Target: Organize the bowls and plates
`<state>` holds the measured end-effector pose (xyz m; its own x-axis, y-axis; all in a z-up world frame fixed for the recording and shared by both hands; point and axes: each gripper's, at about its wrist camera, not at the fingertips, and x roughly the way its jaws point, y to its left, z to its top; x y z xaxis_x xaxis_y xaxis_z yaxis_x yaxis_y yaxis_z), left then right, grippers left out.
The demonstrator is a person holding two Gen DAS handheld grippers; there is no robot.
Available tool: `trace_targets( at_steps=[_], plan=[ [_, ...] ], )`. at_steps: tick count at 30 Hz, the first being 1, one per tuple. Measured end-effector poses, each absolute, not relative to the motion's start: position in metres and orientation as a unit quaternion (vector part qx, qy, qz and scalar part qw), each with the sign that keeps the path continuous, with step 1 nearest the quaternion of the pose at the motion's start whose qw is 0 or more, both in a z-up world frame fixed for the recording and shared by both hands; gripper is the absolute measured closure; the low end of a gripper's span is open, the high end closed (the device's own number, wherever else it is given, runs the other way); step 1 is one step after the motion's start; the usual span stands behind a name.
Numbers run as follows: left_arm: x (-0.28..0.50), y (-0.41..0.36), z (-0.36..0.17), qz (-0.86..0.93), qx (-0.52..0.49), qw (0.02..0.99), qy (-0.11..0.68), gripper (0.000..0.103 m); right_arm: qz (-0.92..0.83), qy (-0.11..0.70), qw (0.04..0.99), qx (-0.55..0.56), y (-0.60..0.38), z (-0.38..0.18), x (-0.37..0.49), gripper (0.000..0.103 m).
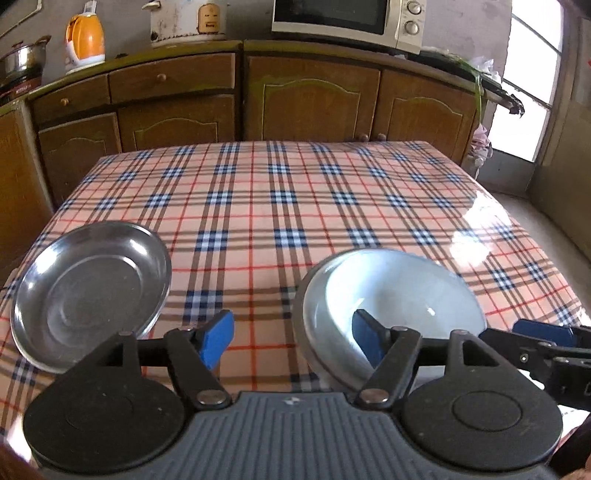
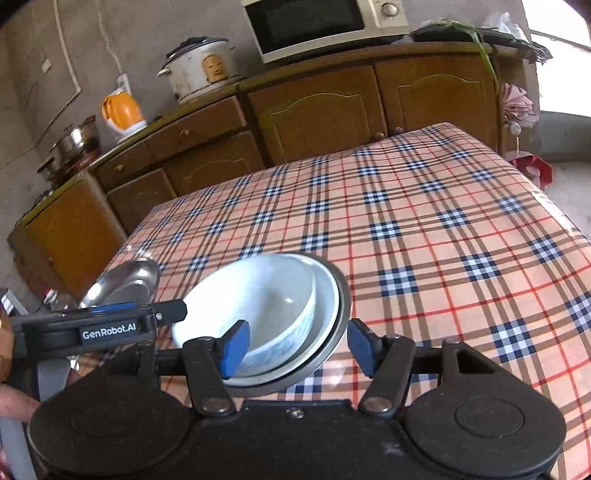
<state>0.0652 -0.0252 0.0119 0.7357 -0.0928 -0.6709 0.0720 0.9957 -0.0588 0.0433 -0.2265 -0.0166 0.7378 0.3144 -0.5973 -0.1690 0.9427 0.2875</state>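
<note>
Both the left tongs [image 1: 291,336] and right tongs [image 2: 297,341] stand spread, pinching nothing. The white ceramic bowl [image 1: 402,291] sits nested in a round steel plate [image 2: 341,295] on the plaid-covered counter [image 1: 295,206]; another shiny steel plate [image 1: 88,291] lies at nine o'clock.

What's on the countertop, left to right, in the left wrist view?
Steel pot → orange kettle → rice cooker → microwave.
</note>
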Motion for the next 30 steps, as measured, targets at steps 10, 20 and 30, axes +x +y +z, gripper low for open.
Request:
trace_targets(
  at_steps=[10, 20, 30],
  plan=[
    [0.058, -0.022, 0.007, -0.06, -0.025, 0.928, 0.367, 0.024, 0.112, 0.336, 0.932, 0.082, -0.218, -0.036, 0.049, 0.023],
    [0.06, -0.022, 0.005, -0.066, -0.035, 0.924, 0.375, 0.018, 0.109, 0.312, 0.94, 0.08, -0.222, -0.024, 0.046, 0.023],
    [0.071, -0.027, 0.0, -0.067, -0.022, 0.926, 0.372, 0.0, 0.088, 0.322, 0.936, 0.108, -0.234, -0.031, 0.052, 0.022]
  ],
)
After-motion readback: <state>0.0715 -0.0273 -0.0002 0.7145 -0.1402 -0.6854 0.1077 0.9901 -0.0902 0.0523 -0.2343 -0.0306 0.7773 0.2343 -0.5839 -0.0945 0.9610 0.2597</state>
